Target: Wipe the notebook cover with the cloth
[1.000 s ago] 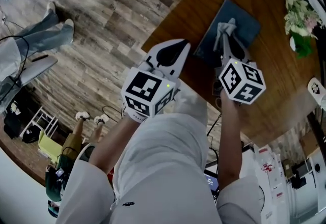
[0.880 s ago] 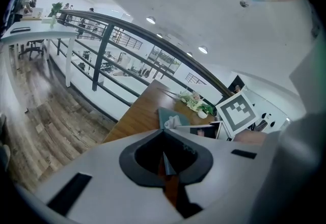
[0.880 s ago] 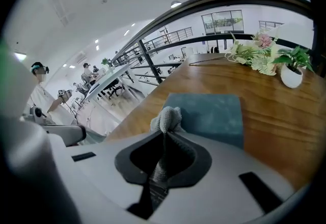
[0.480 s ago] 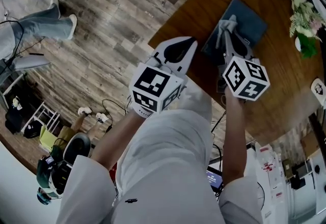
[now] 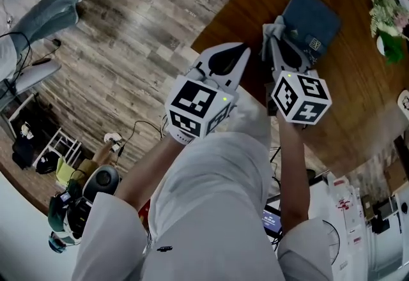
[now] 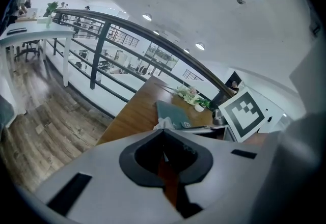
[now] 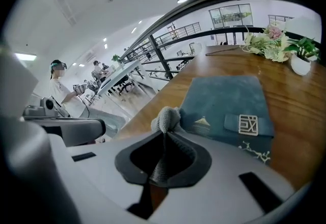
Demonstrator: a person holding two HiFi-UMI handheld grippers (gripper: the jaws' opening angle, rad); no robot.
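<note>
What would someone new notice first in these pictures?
The right gripper is shut on a bunched grey knitted cloth at the near-left edge of a dark teal notebook lying on the brown wooden table. The left gripper, shut and empty, hangs to its left.

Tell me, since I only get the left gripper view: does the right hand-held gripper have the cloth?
Observer: Yes, the right gripper view shows the right hand-held gripper shut on the gray cloth.
Operator: Where is the cloth's free end?
Observer: Its bunched end is by the near left corner of the blue notebook.
Operator: Any marks on the cover?
Observer: A pale square emblem near its front edge.
</note>
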